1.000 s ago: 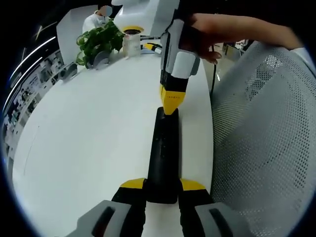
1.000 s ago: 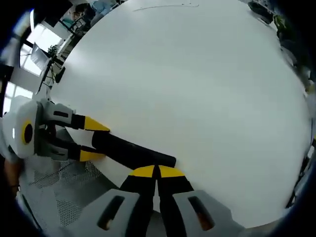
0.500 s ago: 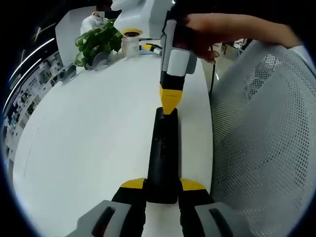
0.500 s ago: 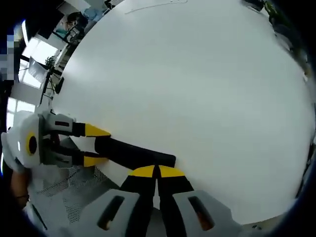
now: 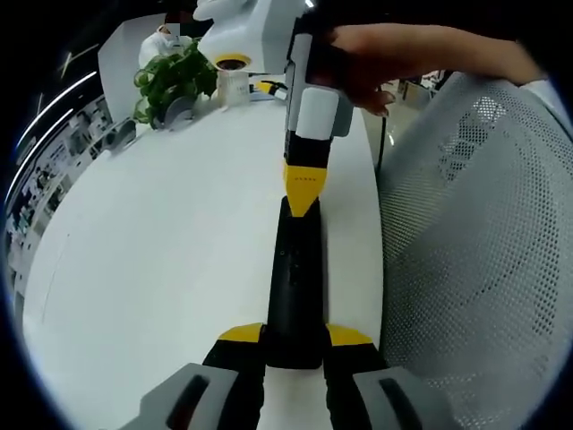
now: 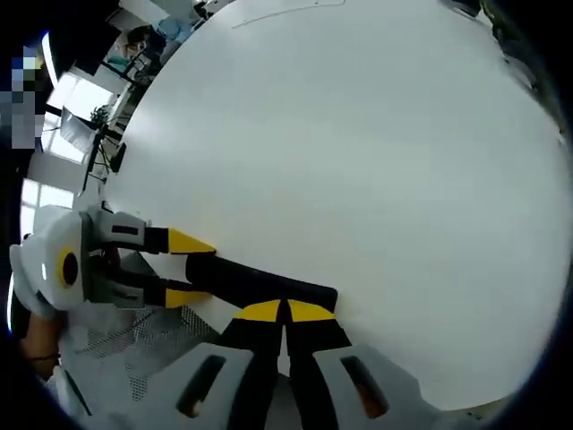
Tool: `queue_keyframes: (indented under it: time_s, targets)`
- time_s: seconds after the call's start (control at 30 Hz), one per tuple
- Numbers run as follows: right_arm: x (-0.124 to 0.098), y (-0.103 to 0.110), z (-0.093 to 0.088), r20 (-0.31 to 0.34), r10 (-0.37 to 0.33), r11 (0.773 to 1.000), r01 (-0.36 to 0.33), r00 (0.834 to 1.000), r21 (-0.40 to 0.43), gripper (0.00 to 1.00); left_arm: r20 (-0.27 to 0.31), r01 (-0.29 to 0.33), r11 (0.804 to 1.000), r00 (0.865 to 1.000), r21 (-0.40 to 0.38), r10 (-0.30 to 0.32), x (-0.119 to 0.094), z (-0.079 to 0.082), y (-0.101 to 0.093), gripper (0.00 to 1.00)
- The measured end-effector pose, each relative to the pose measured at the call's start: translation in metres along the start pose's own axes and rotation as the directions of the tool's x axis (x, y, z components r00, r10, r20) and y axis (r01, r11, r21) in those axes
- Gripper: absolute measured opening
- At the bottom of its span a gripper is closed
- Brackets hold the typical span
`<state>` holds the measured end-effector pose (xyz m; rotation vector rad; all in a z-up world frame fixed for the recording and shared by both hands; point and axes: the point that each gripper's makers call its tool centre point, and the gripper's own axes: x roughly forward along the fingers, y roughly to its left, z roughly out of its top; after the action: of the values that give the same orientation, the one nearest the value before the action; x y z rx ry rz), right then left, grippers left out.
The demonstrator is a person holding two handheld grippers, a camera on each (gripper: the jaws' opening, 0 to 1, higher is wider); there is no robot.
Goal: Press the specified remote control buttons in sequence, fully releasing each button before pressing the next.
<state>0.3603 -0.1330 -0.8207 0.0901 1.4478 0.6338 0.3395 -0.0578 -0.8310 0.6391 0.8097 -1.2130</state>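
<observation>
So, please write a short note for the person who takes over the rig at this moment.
Left tongs: shut on the near end of the black remote, which lies on the white table.
Right tongs: shut, tips together at the remote's far end, as if pressing there.
Done: cannot tell which buttons were pressed.
Left: release fully, then press the next button. Keep the remote in view.

Black remote (image 5: pixel 293 287), white table (image 5: pixel 152 242), yellow-tipped tools.
I see my left gripper (image 5: pixel 295 336) with yellow tips on black jaws and grey body; my right gripper (image 6: pixel 286 311) matches, its casing white. Beside them, a grey mesh chair (image 5: pixel 474 233) dotted with holes, and a green plant (image 5: pixel 173 76).
</observation>
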Motion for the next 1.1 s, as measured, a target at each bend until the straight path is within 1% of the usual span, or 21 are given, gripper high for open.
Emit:
queue_keyframes:
  time_s: [0.07,0.1,0.23,0.33,0.43,0.57,0.63,0.67,0.73,0.77,0.83,1.03,1.1]
  targets:
    - [0.0029,-0.0025,-0.0036,-0.016,-0.013,1.000,0.013,1.000,0.002,0.00,0.000,-0.001,1.000,1.000,-0.001,0.001,0.0001,0.0001,-0.0002,0.24]
    - [0.0023,-0.0002,-0.0017,-0.005,0.000,1.000,0.000,1.000,0.002,0.00,0.002,-0.002,1.000,1.000,-0.001,0.002,0.0001,0.0001,-0.0003,0.24]
    - [0.0014,-0.0014,-0.0024,-0.003,0.007,1.000,-0.007,1.000,0.016,0.00,0.010,-0.005,1.000,1.000,-0.006,0.005,-0.0002,-0.0001,-0.0004,0.24]
    - [0.0014,-0.0019,-0.0024,0.005,0.038,0.997,-0.039,0.999,0.074,0.00,0.013,-0.003,1.000,1.000,-0.003,0.003,0.0000,0.0000,-0.0005,0.24]
    - [0.0017,-0.0003,-0.0029,0.011,0.040,0.996,-0.041,0.999,0.074,0.00,0.014,-0.008,1.000,1.000,-0.003,0.008,-0.0003,0.0000,-0.0011,0.24]
    - [0.0026,0.0005,-0.0029,0.014,0.014,0.997,-0.015,1.000,0.070,0.00,0.012,-0.027,1.000,1.000,-0.005,0.027,-0.0007,0.0001,-0.0015,0.24]
    - [0.0024,-0.0006,-0.0028,0.012,0.002,0.996,-0.003,1.000,0.091,0.00,0.026,-0.030,0.999,0.999,-0.034,0.031,-0.0004,0.0008,-0.0007,0.25]
    - [0.0022,-0.0008,-0.0028,0.010,-0.007,0.992,0.005,1.000,0.128,0.00,0.029,-0.029,0.999,0.999,-0.041,0.031,-0.0007,0.0006,-0.0001,0.25]
    - [0.0024,-0.0014,-0.0026,0.012,-0.019,0.988,0.017,1.000,0.155,0.00,0.042,-0.030,0.998,0.999,-0.062,0.033,-0.0004,0.0009,0.0004,0.25]
    - [0.0022,-0.0016,-0.0030,0.012,-0.028,0.985,0.026,1.000,0.170,0.00,0.047,-0.033,0.998,0.998,-0.060,0.036,-0.0005,0.0009,0.0003,0.25]
    - [0.0023,-0.0017,-0.0028,0.018,-0.050,0.972,0.044,0.999,0.230,0.00,0.049,-0.037,0.997,0.998,-0.062,0.040,-0.0008,0.0012,0.0001,0.25]
    - [0.0016,-0.0002,-0.0040,0.048,-0.114,0.971,0.101,0.992,0.218,0.00,0.044,-0.060,0.996,0.997,-0.073,0.064,-0.0008,0.0018,-0.0005,0.25]
    - [0.0010,-0.0012,-0.0044,0.083,-0.126,0.969,0.105,0.988,0.223,0.00,0.043,-0.072,0.996,0.996,-0.059,0.075,-0.0008,0.0021,-0.0016,0.25]
